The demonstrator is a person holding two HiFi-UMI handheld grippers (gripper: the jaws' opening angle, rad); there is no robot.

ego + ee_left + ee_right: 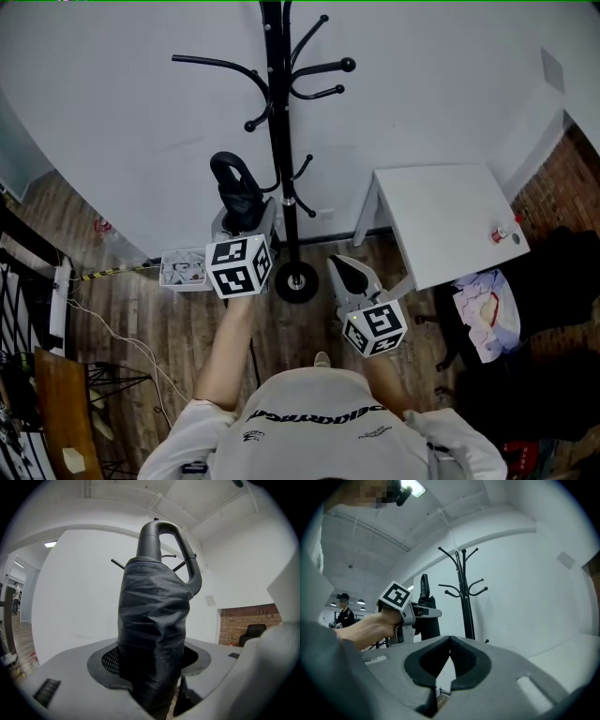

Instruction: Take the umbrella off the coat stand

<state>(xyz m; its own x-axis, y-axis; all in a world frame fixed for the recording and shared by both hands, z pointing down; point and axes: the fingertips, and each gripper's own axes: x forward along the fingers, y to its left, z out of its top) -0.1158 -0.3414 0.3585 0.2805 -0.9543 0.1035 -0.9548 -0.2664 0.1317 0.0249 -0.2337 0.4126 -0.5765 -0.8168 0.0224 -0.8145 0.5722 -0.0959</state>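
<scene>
Two grippers show in head view. L gripper (246, 217) is clamped on the umbrella (234, 183), which is black, folded and upright w/ its loop handle on top. It sits just left of the stand (277, 131) pole, clear of the hooks. R gripper (347, 274) hangs lower right, near the stand's round base, w/ nothing in it. Each gripper's cube carries b/w square markers, no words. A white table (441, 225) sits right of the stand by the wall, w/ a small red-and-white item (501, 233) near its right edge. The shirt (319, 422) has a line of print across it, upside down from here and not readable. A small box (183, 269) w/ a picture on it lies on the wood floor, left of the L gripper.

Left gripper view: both jaws press on the umbrella (152, 634) fabric, which fills the gap btw them. The grey loop handle (164, 536) rises above. Thin stand hooks poke out behind it. Brick wall (248, 620) is at far right.

Right gripper view: R gripper (450, 641) tips meet, nothing btw them. Beyond, a hand (365, 629) holds the L gripper (425, 613) w/ the umbrella (424, 590) upright in it. The umbrella is left of the stand (465, 602) and apart from its hooks. A person (344, 613) in a cap stands in the bg at left.
</scene>
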